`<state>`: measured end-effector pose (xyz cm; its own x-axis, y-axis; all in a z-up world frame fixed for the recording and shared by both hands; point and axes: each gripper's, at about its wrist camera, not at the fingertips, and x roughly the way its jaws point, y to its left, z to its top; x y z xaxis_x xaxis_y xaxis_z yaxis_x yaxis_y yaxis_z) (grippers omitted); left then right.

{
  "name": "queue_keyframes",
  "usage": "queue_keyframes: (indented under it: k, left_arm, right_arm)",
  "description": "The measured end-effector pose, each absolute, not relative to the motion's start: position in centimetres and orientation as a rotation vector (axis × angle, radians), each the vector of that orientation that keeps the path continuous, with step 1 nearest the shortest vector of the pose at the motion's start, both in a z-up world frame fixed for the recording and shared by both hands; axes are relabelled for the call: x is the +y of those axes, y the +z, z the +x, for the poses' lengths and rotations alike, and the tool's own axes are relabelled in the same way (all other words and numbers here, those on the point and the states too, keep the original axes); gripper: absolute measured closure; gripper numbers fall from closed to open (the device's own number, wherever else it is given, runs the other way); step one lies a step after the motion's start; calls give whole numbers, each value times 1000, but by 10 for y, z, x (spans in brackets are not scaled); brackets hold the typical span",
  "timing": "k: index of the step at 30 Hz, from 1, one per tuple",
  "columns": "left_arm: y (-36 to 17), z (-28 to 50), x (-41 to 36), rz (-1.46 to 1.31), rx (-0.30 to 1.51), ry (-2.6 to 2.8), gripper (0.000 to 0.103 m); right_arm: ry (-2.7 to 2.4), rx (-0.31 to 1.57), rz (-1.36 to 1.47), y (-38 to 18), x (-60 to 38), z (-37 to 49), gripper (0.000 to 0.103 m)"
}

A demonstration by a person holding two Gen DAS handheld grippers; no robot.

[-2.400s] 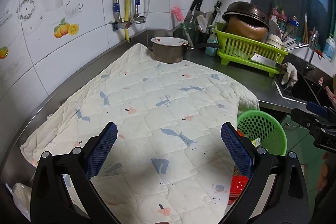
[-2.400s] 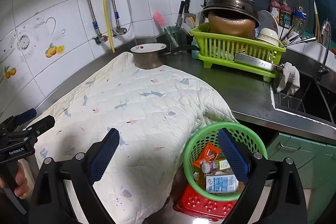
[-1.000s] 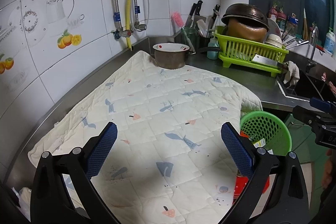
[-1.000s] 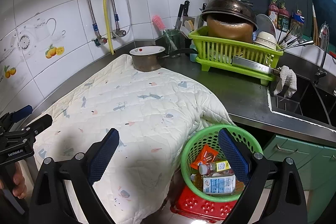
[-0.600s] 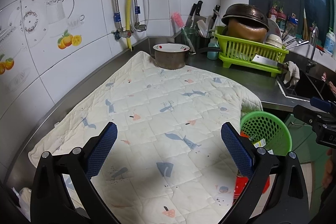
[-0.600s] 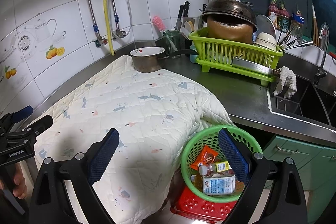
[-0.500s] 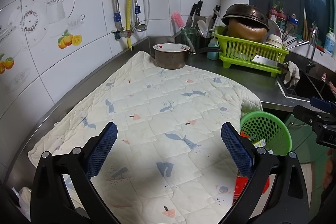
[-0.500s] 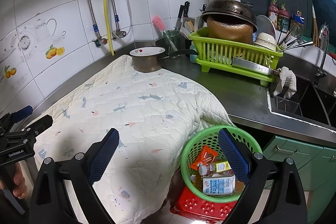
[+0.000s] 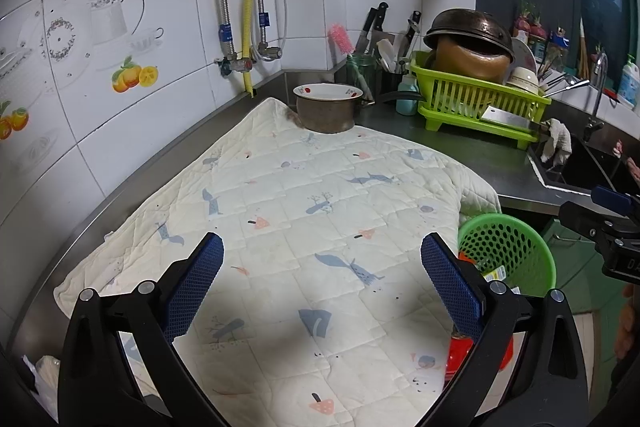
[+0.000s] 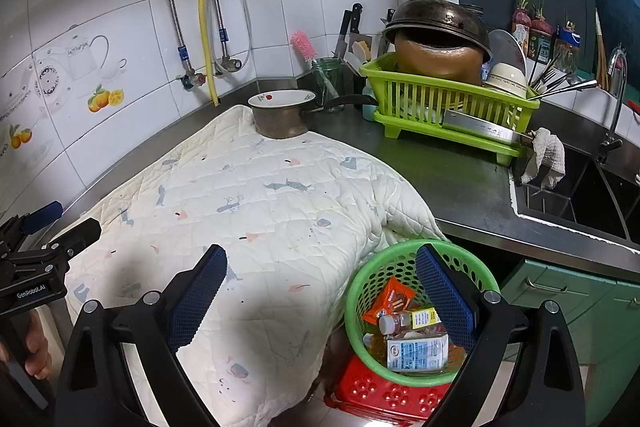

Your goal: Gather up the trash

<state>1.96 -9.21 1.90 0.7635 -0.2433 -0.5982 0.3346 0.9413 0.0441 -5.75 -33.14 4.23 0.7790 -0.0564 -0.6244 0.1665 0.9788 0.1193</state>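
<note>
The collected trash is seen inside the green basket, which stands on a red crate below the front edge of the worktop, just beside the hanging corner of the quilted cloth. In the basket lie an orange wrapper, a small bottle with a yellow label whose long axis runs roughly left to right, and a white and blue carton lying flat; their print is too small to be read. The basket is found directly below and ahead of the right hand-held gripper, whose right finger overlaps its rim in the view, so the right hand is judged the nearer. From the left hand-held gripper the basket lies off to the right, past the cloth. Both hand-held grippers are held wide apart and empty. No loose trash is visible on the cloth. The only legible writing is "GenRobot.AI" on the left device's body, seen from the right wrist.
</note>
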Motion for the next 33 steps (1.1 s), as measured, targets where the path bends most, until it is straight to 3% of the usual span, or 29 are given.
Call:
queue_keyframes:
  k: [33]
  left_arm:
    - [18, 14, -98, 144, 622, -309, 5]
  right_arm:
    - [-120, 665, 178, 41, -330, -60, 11]
